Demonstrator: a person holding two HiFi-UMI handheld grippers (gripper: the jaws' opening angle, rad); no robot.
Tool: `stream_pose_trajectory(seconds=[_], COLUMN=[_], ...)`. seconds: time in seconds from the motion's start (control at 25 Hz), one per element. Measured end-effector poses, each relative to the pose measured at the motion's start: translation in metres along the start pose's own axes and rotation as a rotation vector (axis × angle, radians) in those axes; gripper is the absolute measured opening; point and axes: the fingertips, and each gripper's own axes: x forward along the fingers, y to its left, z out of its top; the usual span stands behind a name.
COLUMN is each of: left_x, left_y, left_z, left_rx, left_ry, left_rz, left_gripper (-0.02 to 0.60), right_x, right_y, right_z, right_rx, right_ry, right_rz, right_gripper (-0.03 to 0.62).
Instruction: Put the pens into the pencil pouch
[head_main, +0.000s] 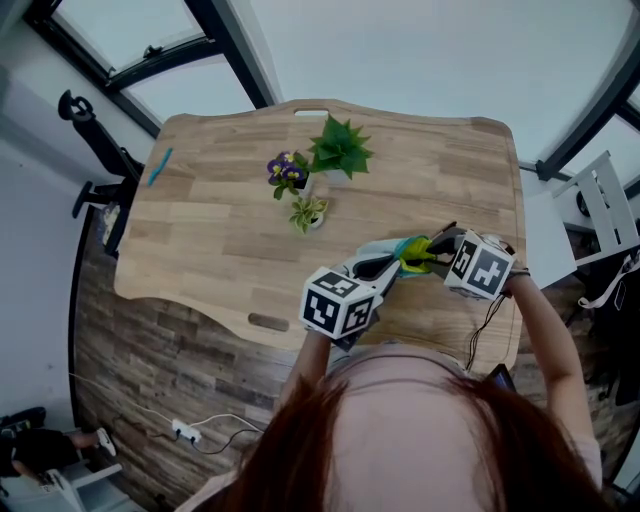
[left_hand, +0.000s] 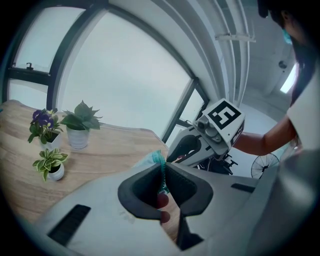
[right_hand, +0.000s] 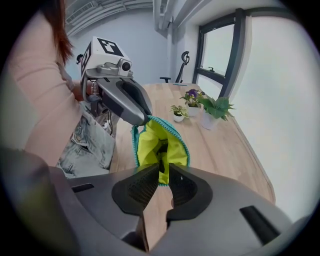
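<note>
So the pencil pouch (head_main: 415, 250) sits at the lower right of the desk (head_main: 220, 230), held up off the wood between the two grippers. The left hand-held gripper (left_hand: 164, 172) is nearly closed, pinching the teal zipper edge of the pouch. The right hand-held gripper (right_hand: 161, 172) is at the other side of the mouth. Its jaws stand a little wider, and it looks like the yellow lining's lip is caught between them. Between the two of them the mouth is pulled open, and the right gripper view looks straight down into the yellow inside.

Progress-wise, it's honestly hard to call. There's something dark down inside the pouch (right_hand: 161, 149) that could be a pen, but it's too murky to say for sure.

What's clear in the head view is a blue pen (head_main: 160, 167) lying at the upper left edge of the desk, well away from the pouch and on the far side of the three little plants (head_main: 320, 170). So at least that one is left to fetch, and with both grippers busy on the pouch, one of them would probably have to let go first.
</note>
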Motion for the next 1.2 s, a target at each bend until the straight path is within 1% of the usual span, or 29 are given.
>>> stream_pose_trajectory(seconds=[0.2, 0.4, 0.6, 0.84, 0.96, 1.2], left_x=[-0.003, -0.007, -0.009, -0.009, -0.007, -0.006], left_y=[0.003, 0.005, 0.009, 0.010, 0.011, 0.014], left_z=[0.003, 0.005, 0.003, 0.002, 0.000, 0.004], left_rx=[-0.007, -0.023, -0.031, -0.046, -0.048, -0.059], left_ry=[-0.016, -0.034, -0.034, -0.038, -0.031, -0.047], left_rz=[0.016, 0.027, 0.051, 0.064, 0.076, 0.091], left_gripper=[0.020, 0.020, 0.020, 0.020, 0.020, 0.020], right_x=[-0.010, -0.022, -0.031, -0.031, -0.029, -0.024], right_y=[-0.002, -0.008, -0.007, 0.002, 0.002, -0.002], right_z=[0.008, 0.014, 0.009, -0.012, -0.023, -0.037], right_rx=[0.017, 0.053, 0.091, 0.153, 0.166, 0.188], right_ry=[-0.076, -0.164, -0.212, -0.226, -0.223, -0.228], right_rz=[-0.029, -0.086, -0.116, -0.119, -0.131, -0.163], right_gripper=[0.050, 0.028, 0.015, 0.012, 0.012, 0.012])
